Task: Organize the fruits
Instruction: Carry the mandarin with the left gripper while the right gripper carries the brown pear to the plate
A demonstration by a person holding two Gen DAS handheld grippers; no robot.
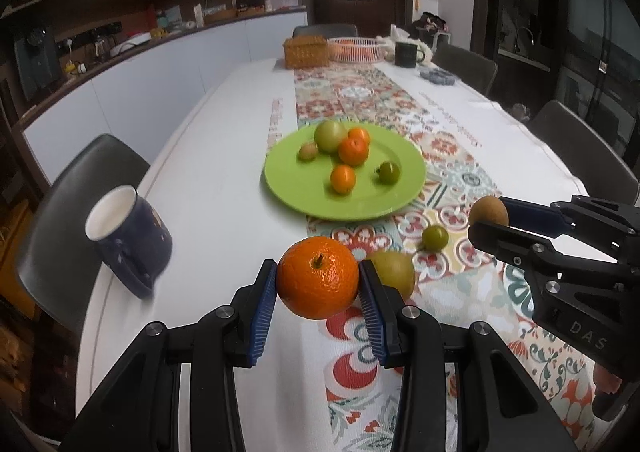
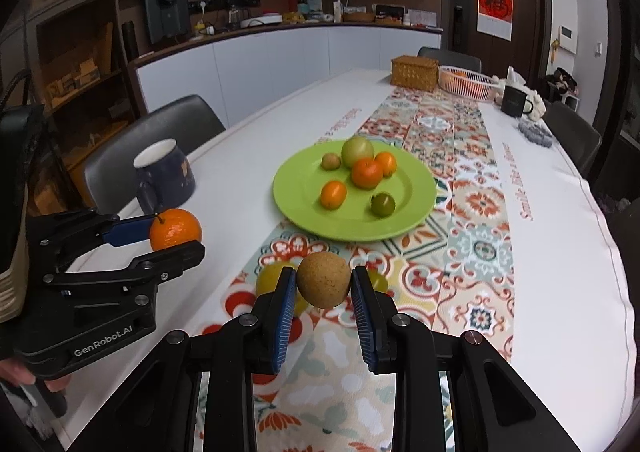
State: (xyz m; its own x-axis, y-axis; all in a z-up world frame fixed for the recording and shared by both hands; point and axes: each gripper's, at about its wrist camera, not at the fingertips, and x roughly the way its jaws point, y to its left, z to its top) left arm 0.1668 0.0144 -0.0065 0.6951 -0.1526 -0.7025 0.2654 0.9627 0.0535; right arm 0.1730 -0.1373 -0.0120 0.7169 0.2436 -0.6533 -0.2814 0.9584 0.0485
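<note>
**One fruit in each of my grippers**

My left gripper (image 1: 319,284) is pinching a big orange (image 1: 318,278) between its blue pads. The orange is up off the table, stem on top. My right gripper (image 2: 323,286) is pinching a brown kiwi (image 2: 323,280), and its pads press on both sides of it.

The green plate (image 1: 360,207) sits in front of me on the patterned table runner (image 2: 476,211). On the plate are a big green apple (image 1: 329,135), three small oranges, a little brown kiwi and a small dark green fruit (image 1: 389,172).

Two fruits lie on the runner near me, off the plate: a yellow-green pear (image 1: 396,272) just behind my left gripper, and a small green fruit (image 1: 435,237) beside it.

A dark blue mug (image 1: 128,240) stands on the white tablecloth (image 1: 216,187) to my left.
</note>
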